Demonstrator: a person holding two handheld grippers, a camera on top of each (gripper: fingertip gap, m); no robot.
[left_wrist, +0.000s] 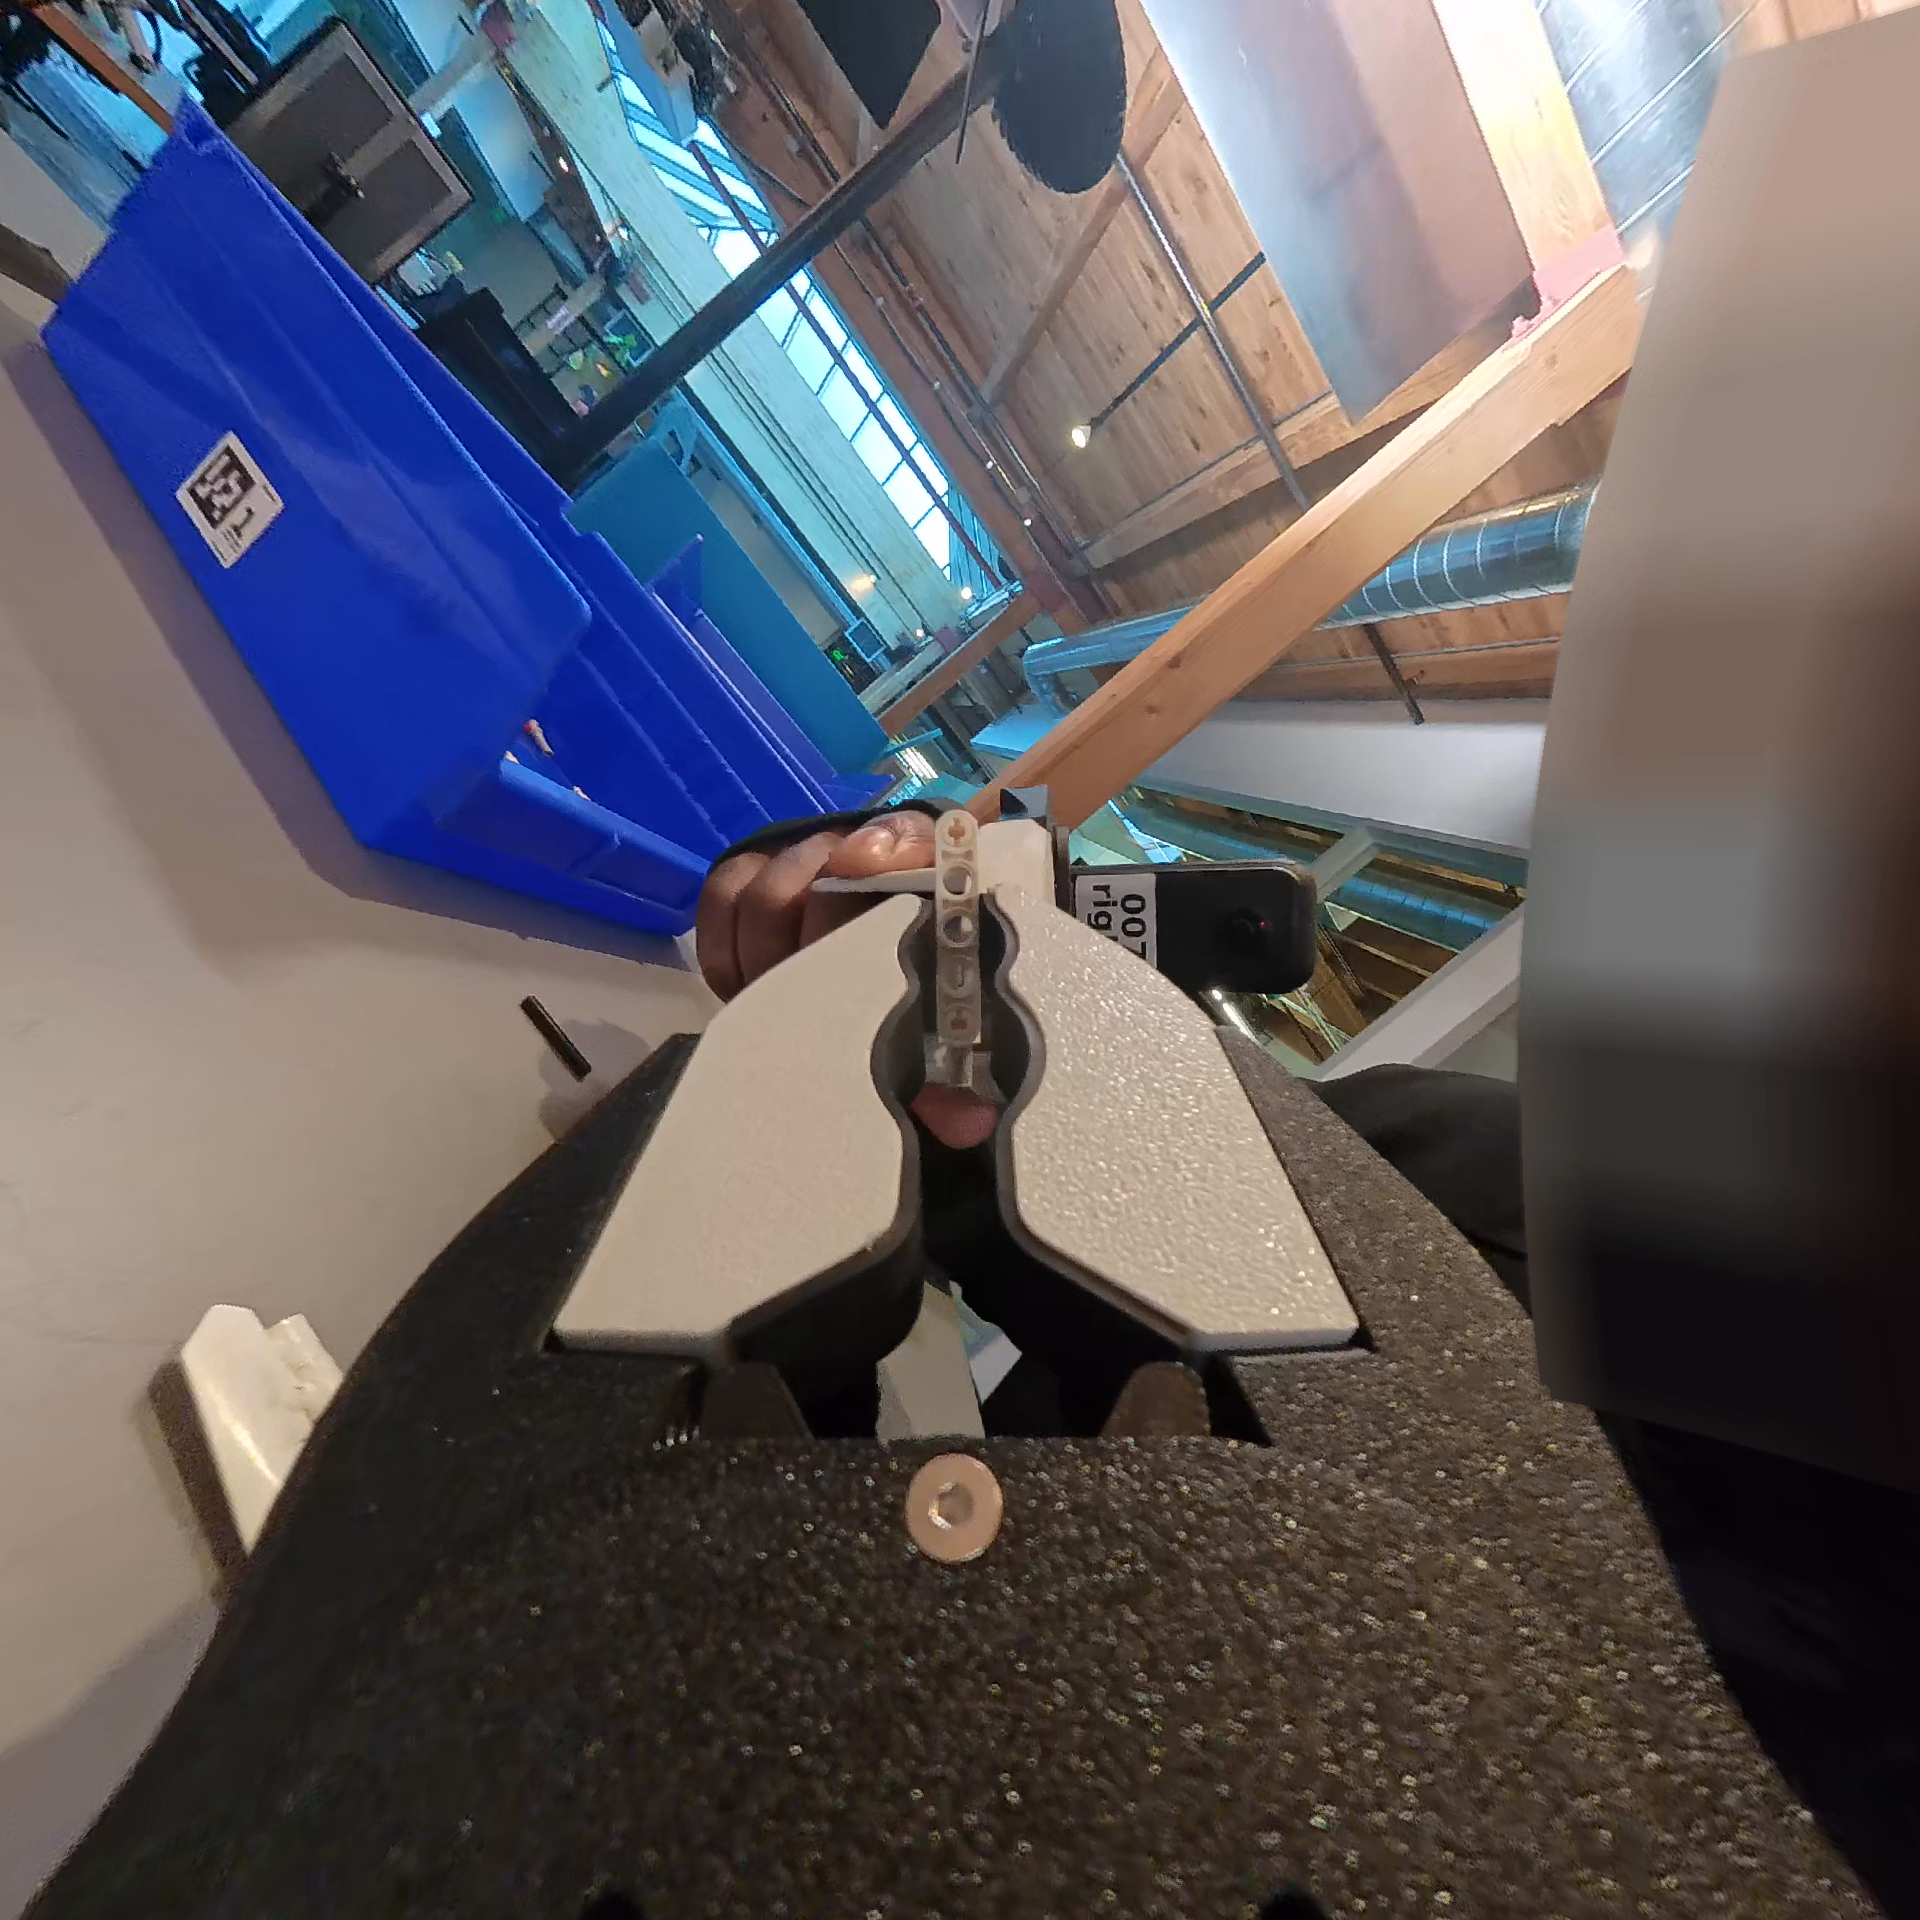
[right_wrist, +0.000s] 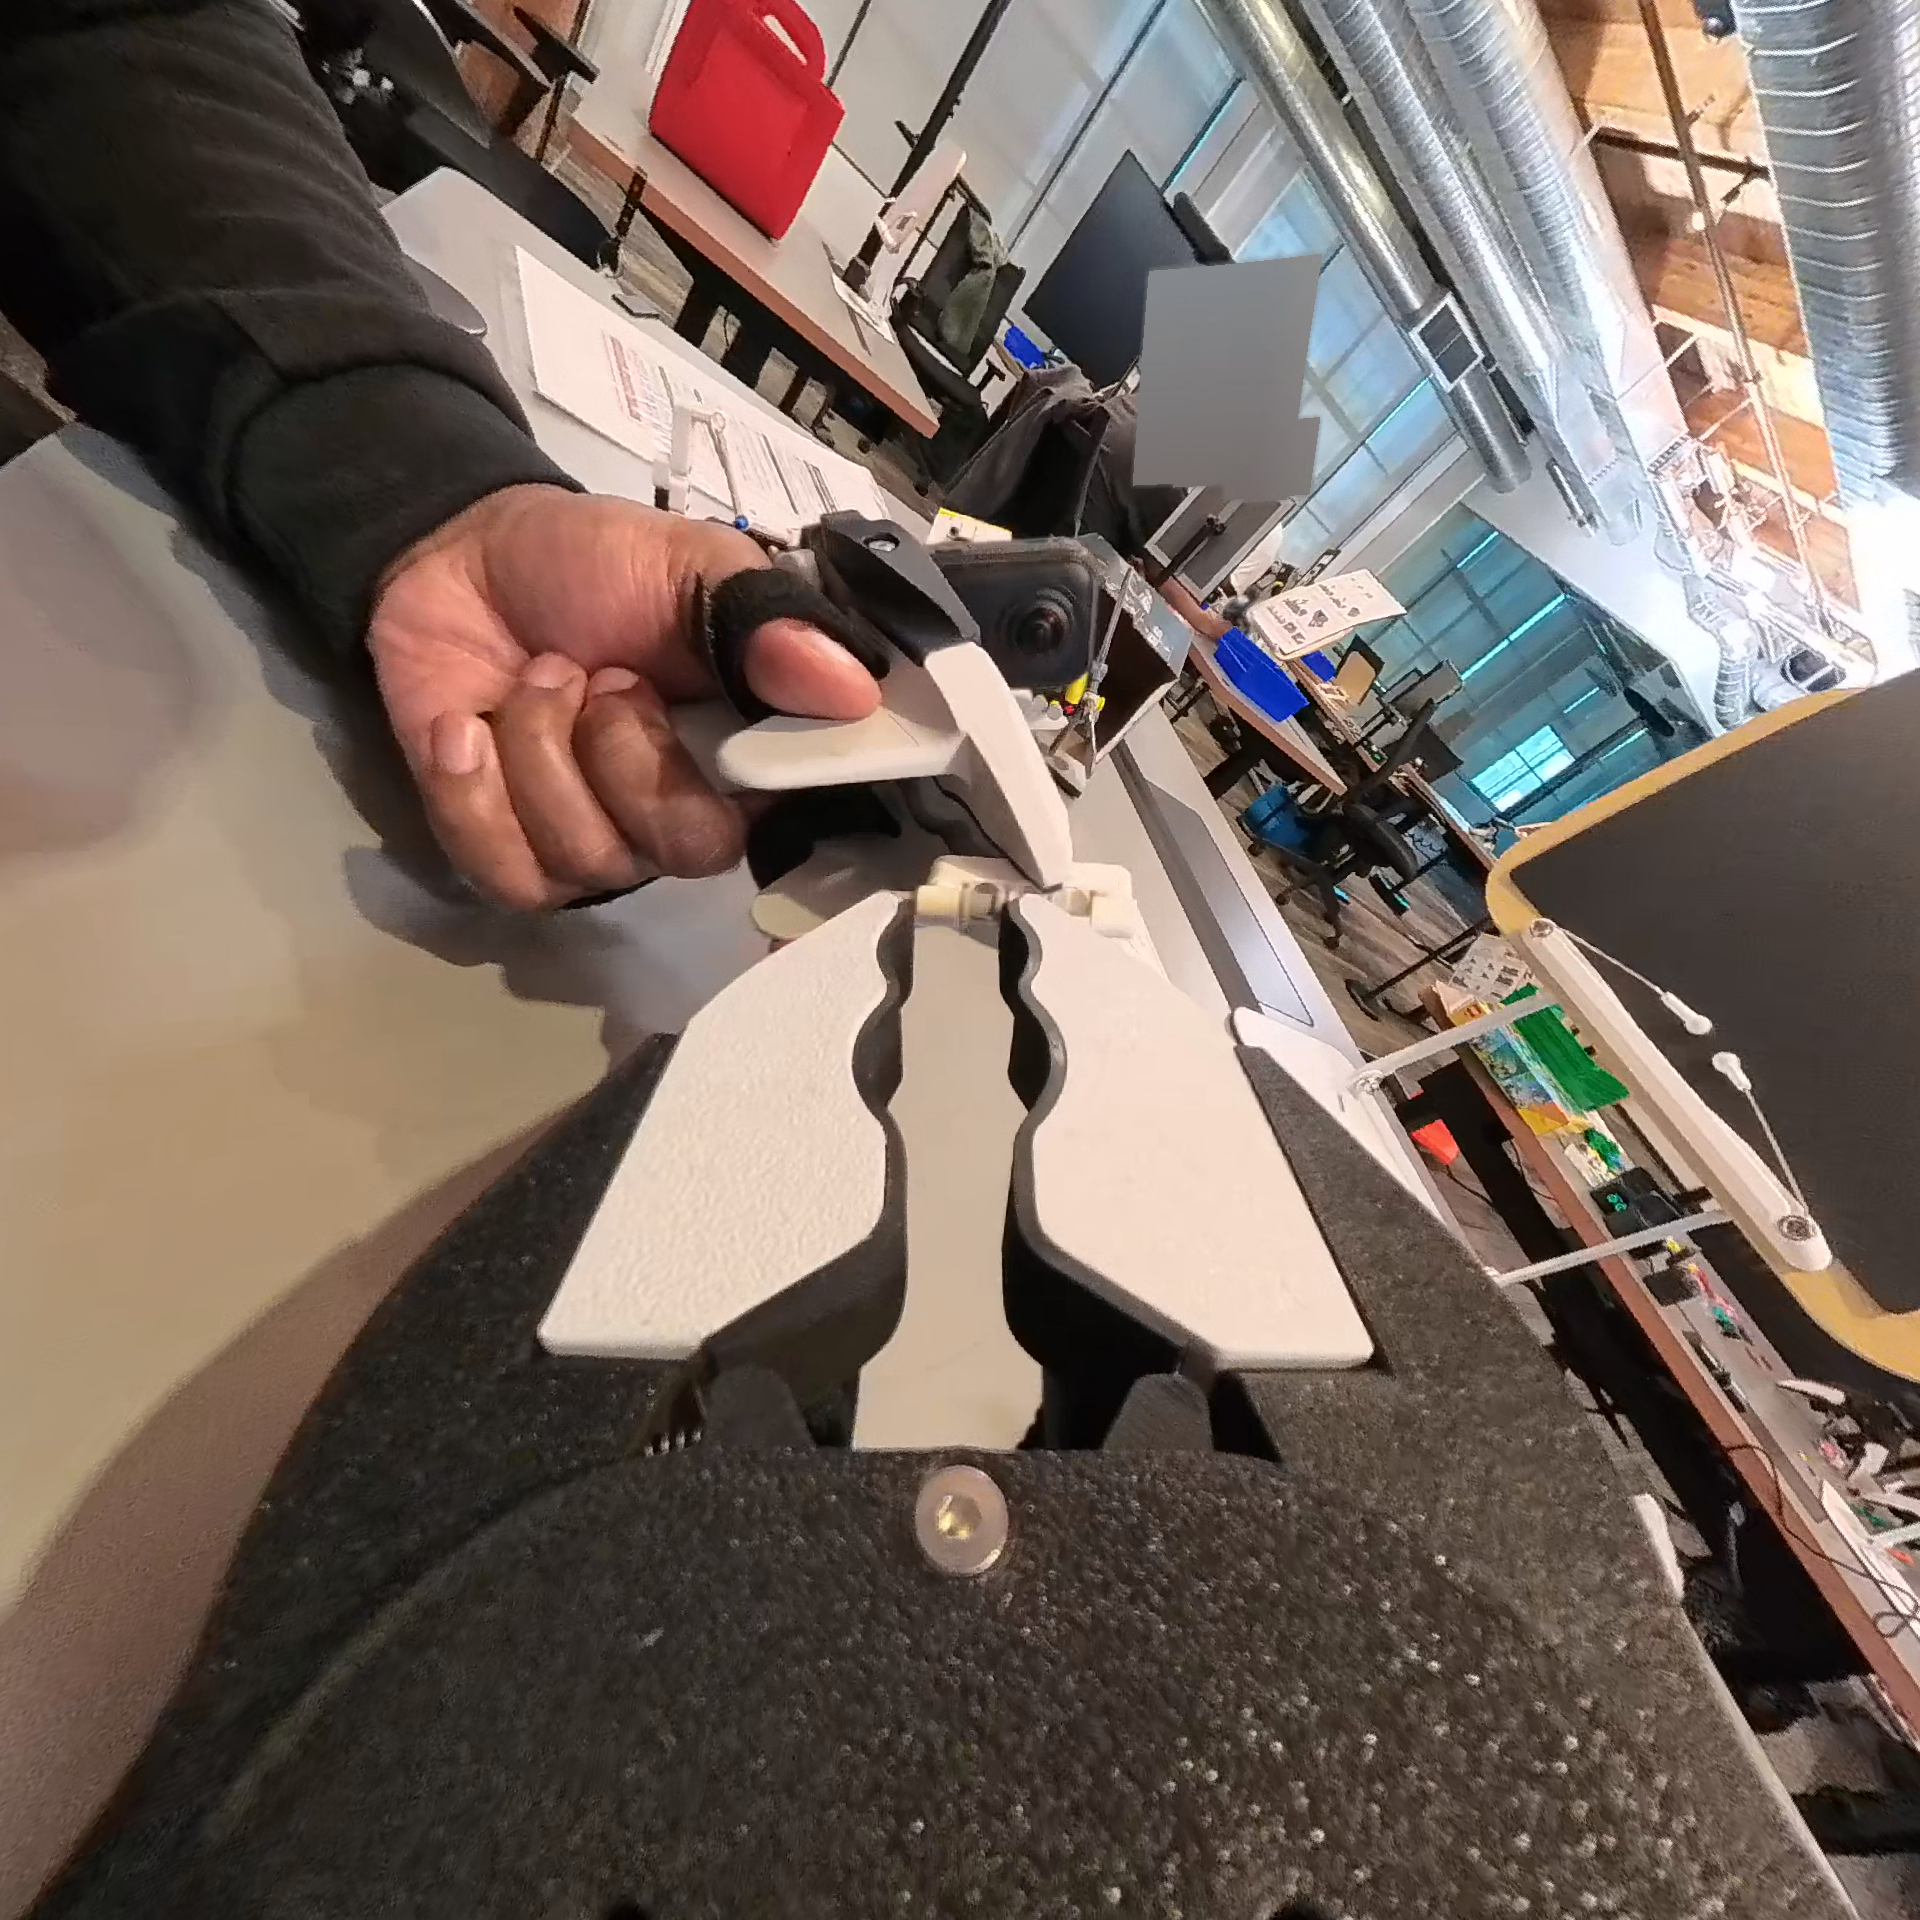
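Note:
My left gripper (left_wrist: 958, 914) is shut on a pale grey beam with a row of holes (left_wrist: 956, 940). The beam stands along the fingers, and its end sticks out past the tips. My right gripper (right_wrist: 958, 906) meets that end from the other side. One fingertip (right_wrist: 883, 920) rests against a cream peg (right_wrist: 940, 896) that sticks out of the beam (right_wrist: 1101, 899), and the other fingertip rests against the beam itself. The left gripper's finger (right_wrist: 997, 758) comes down onto the beam from above. A hand (right_wrist: 561, 707) holds the left gripper above the pale table.
Blue bins (left_wrist: 364, 520) stand on the table (left_wrist: 156, 935) to the left. A short black pin (left_wrist: 556, 1039) and a white part (left_wrist: 249, 1392) lie nearby. Papers (right_wrist: 665, 384) lie farther back. A black board with a wooden rim (right_wrist: 1714, 987) stands at the right. Left and right tips are no more than a few centimetres apart.

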